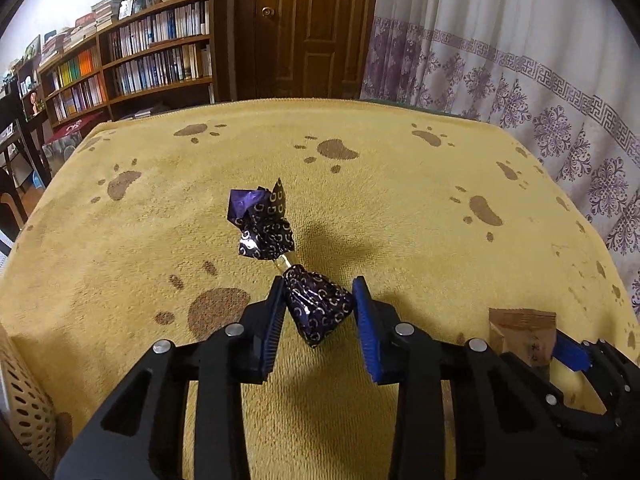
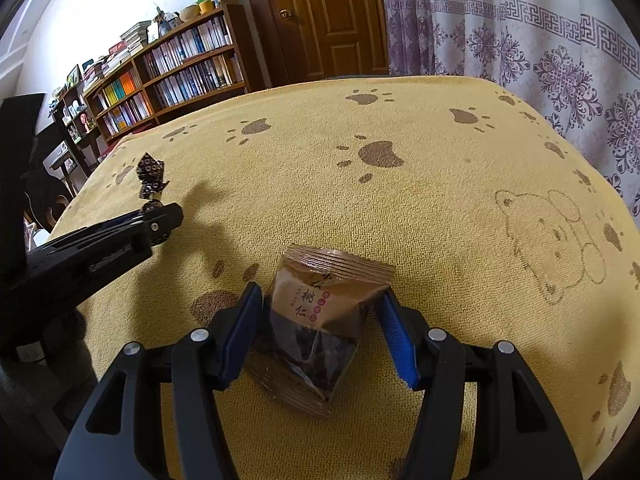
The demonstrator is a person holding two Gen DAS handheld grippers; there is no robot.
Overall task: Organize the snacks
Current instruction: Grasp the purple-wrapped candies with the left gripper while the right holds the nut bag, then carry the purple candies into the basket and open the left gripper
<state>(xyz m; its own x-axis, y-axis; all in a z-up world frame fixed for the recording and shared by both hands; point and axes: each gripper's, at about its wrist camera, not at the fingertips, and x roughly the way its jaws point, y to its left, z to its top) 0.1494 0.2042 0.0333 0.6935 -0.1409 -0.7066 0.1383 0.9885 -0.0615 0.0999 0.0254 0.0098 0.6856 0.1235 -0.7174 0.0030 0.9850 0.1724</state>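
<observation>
A candy in dark purple foil [image 1: 318, 310] with a twisted, flared top sits between the blue pads of my left gripper [image 1: 319, 284], which is shut on its body. The right wrist view shows this candy [image 2: 151, 178] sticking up from the left gripper [image 2: 162, 216], above the cloth. A brown snack packet [image 2: 320, 312] with printed characters is pinched between both pads of my right gripper [image 2: 320, 290], which is shut on it. In the left wrist view the packet [image 1: 520, 334] stands upright at the lower right, against the right gripper [image 1: 572, 354].
A yellow towel with brown paw prints [image 1: 400, 200] covers the table. A cream perforated basket [image 1: 24, 396] stands at the near left edge. Behind the table are a bookshelf [image 1: 152, 60], a wooden door [image 1: 308, 28] and a patterned curtain [image 1: 520, 60].
</observation>
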